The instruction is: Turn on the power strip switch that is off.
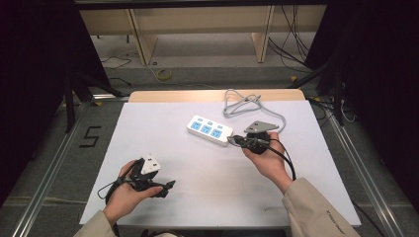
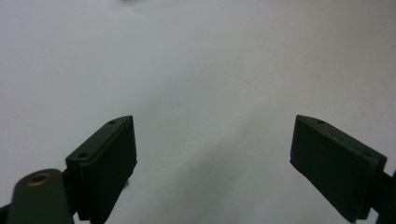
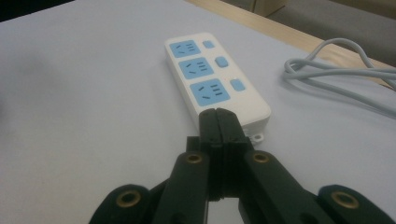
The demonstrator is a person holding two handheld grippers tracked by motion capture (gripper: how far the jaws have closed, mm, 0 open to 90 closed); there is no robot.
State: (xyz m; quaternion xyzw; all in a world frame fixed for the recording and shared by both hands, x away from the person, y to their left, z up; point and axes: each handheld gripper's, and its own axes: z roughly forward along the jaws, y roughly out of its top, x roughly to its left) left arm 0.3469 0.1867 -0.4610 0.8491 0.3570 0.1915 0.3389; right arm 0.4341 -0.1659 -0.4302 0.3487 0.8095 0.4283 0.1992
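Power strip (image 1: 210,130) lies flat, sockets up, mid-worktop (image 1: 163,197) slightly toward the far side, angled, with its grey cable (image 1: 247,104) looped behind it near the far edge, slack so the strip can slide without the cord pulling. Right gripper (image 1: 236,140) sits at the strip's near-right end, the cable end. In the right gripper view the jaws are pressed fully together with nothing between them, and their tip (image 3: 218,122) is at or just in front of the strip's end face (image 3: 254,119); can't tell if it actually touches. My read: the closed jaws work as a blunt pusher, for nudging or squaring up the strip rather than gripping it. The strip is too wide for an easy pinch from that end anyway. Left gripper (image 1: 154,183) is parked near the front-left of the worktop, well apart from the strip, jaws spread wide over bare white surface (image 2: 196,70), holding nothing. Looks like standby, kept clear of the right side's work. Risk if pushing: an off-centre contact makes the strip pivot instead of sliding straight.
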